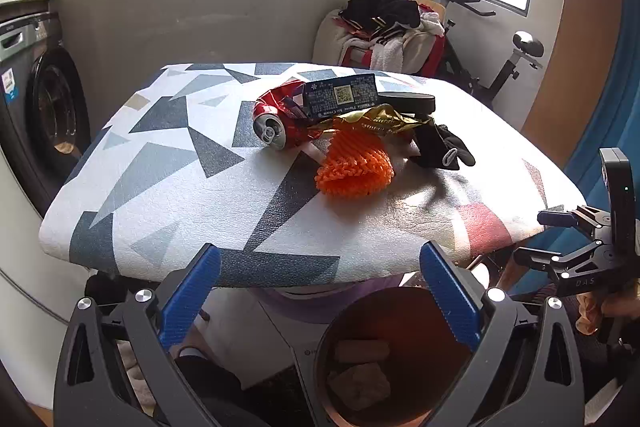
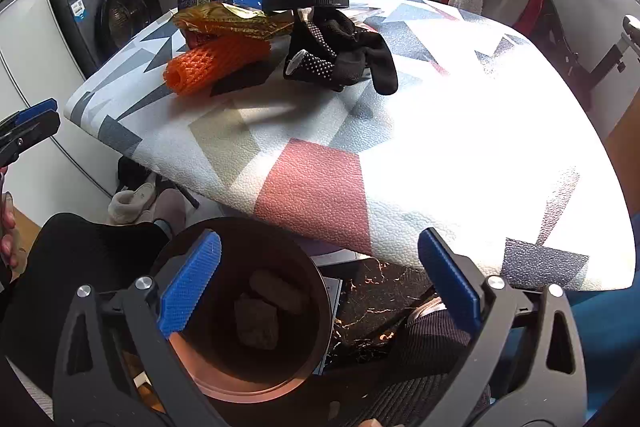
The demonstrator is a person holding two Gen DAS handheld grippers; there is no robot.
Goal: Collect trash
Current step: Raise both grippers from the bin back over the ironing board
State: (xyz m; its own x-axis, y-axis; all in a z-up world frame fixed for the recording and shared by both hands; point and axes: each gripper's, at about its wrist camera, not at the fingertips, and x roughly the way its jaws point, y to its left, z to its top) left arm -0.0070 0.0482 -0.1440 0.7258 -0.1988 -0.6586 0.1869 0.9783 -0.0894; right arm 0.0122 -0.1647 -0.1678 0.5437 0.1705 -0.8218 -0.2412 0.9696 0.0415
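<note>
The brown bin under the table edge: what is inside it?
Inside the brown bin lie two crumpled, dull-coloured pieces. The left gripper and right gripper, both open, cover part of its rim.

Blue box (image 1: 340, 95) on the table: QR code on the top face, side strip reads "Vanilla Flavor Ice Cream". Rest of the print too small to make out. "DAS" stamped on the black gripper (image 1: 580, 259) at right.

Table (image 1: 168, 187) front half bare; trash pile (image 1: 348, 131) blocks rear.
</note>
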